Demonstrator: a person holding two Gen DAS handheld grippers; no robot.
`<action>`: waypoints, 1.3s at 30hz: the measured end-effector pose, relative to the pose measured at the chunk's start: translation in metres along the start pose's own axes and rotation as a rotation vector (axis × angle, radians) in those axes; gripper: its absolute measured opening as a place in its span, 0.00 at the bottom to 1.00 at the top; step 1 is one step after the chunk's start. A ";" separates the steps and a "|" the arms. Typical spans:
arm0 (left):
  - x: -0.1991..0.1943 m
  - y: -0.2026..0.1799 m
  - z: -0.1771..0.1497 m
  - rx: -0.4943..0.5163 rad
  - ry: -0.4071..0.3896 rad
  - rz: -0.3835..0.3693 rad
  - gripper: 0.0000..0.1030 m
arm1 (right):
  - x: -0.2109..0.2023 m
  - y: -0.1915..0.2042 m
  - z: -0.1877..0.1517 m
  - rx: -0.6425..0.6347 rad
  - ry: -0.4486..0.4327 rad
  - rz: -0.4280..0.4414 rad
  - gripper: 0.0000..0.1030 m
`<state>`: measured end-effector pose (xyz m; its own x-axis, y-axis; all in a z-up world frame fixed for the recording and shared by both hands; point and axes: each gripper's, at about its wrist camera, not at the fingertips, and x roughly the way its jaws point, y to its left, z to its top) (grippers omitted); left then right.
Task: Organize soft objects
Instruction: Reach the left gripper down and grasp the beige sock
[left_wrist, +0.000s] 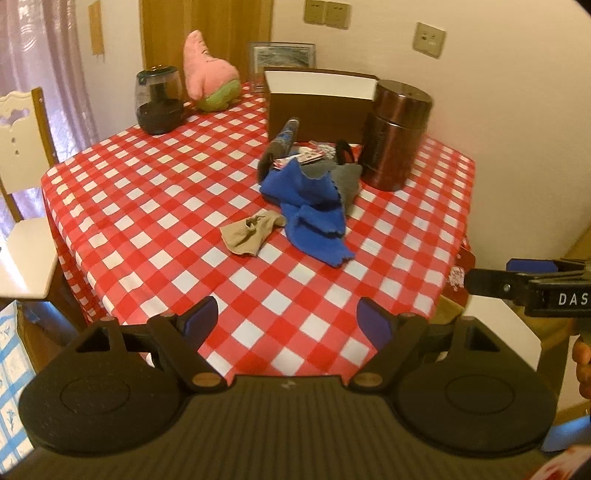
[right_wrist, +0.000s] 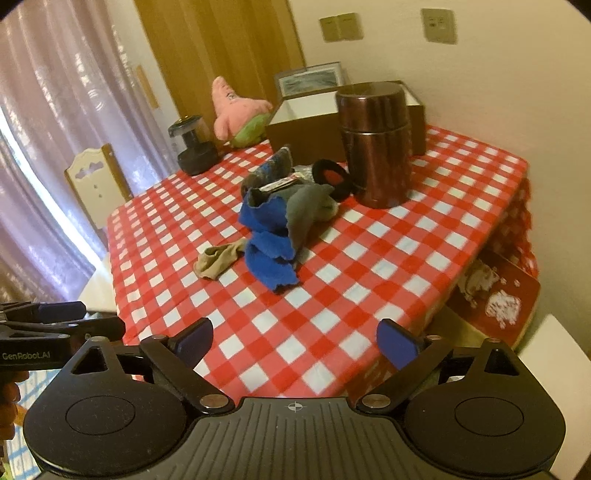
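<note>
Both my grippers, left (left_wrist: 284, 319) & right (right_wrist: 295, 343), spread wide w/ nothing held, hovering at near table edge; tan sock (left_wrist: 251, 234) nearest, blue cloth (left_wrist: 314, 218) just beyond, so pinch sock mid-bunch, low, then to brown box (left_wrist: 314, 107) at back.

Cream walls (left_wrist: 498, 122), wooden door (right_wrist: 221, 55), sheer curtains (right_wrist: 55, 147), white chair (left_wrist: 22, 184)

R gripper (right_wrist: 295, 343) open, blue cloth (right_wrist: 267, 242) on table w/ sock (right_wrist: 216, 260)
</note>
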<state>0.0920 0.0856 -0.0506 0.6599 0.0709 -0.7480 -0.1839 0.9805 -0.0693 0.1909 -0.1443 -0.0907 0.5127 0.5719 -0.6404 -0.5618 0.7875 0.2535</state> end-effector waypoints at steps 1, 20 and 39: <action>0.005 -0.001 0.004 -0.008 0.000 0.009 0.78 | 0.006 -0.003 0.005 -0.012 0.002 0.012 0.91; 0.108 -0.032 0.073 -0.191 0.033 0.213 0.65 | 0.134 -0.081 0.113 -0.211 0.141 0.246 0.68; 0.174 0.007 0.101 -0.148 0.084 0.269 0.60 | 0.207 -0.059 0.171 -0.193 0.086 0.344 0.46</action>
<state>0.2789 0.1238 -0.1145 0.5119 0.3023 -0.8041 -0.4517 0.8909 0.0474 0.4415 -0.0334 -0.1142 0.2219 0.7669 -0.6021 -0.8071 0.4910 0.3278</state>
